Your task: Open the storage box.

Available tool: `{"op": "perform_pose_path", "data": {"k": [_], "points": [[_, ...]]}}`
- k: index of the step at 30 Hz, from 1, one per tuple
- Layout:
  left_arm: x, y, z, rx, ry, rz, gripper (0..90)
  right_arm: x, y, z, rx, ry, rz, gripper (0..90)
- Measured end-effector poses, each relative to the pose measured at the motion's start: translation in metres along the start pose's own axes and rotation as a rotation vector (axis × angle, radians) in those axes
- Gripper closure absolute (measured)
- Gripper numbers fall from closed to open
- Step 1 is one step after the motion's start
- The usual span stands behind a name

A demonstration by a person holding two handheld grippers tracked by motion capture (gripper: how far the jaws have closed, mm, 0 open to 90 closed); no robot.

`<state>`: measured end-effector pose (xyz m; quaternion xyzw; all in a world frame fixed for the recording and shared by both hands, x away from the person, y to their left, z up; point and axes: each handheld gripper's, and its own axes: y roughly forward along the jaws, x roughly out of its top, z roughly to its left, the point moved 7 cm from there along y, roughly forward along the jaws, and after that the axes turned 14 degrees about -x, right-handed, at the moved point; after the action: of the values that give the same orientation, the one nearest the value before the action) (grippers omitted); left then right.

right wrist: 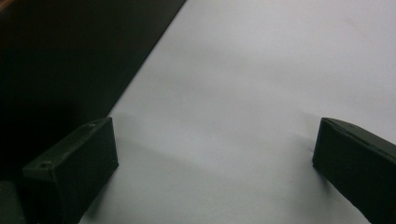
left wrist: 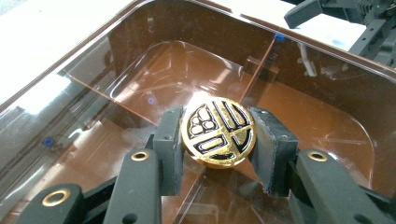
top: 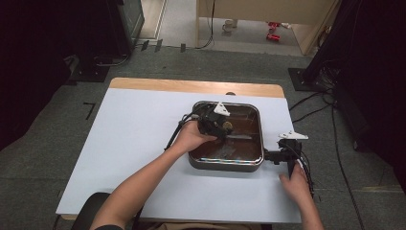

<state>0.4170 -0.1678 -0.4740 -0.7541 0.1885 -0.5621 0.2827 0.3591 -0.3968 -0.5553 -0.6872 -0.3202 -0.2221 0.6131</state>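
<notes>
I've got the left gripper (left wrist: 217, 140) down inside the brown tray (top: 261, 129), fingers (left wrist: 169, 144) clamped on the rim of the gold-and-black medallion (left wrist: 218, 133), one pad each side. It looks like stiff metal, small and fairly light, but I'd guess that polished edge is slippery, so the pads should stay square across its widest part. The right gripper (right wrist: 210, 168) rests on the white counter (top: 143, 143) beside the tray, fingers spread wide, nothing between them.
</notes>
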Motion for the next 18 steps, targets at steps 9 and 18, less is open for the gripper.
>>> {"op": "perform_pose_path", "data": {"k": [9,18], "points": [[0.014,-0.016,-0.008,-0.007,0.009,-0.053,58.8,0.000,0.000,0.000,0.000,0.001,0.000,0.0],[0.023,-0.057,-0.012,0.020,0.023,-0.092,58.8,0.000,0.000,0.000,0.001,-0.001,0.000,0.0]]}}
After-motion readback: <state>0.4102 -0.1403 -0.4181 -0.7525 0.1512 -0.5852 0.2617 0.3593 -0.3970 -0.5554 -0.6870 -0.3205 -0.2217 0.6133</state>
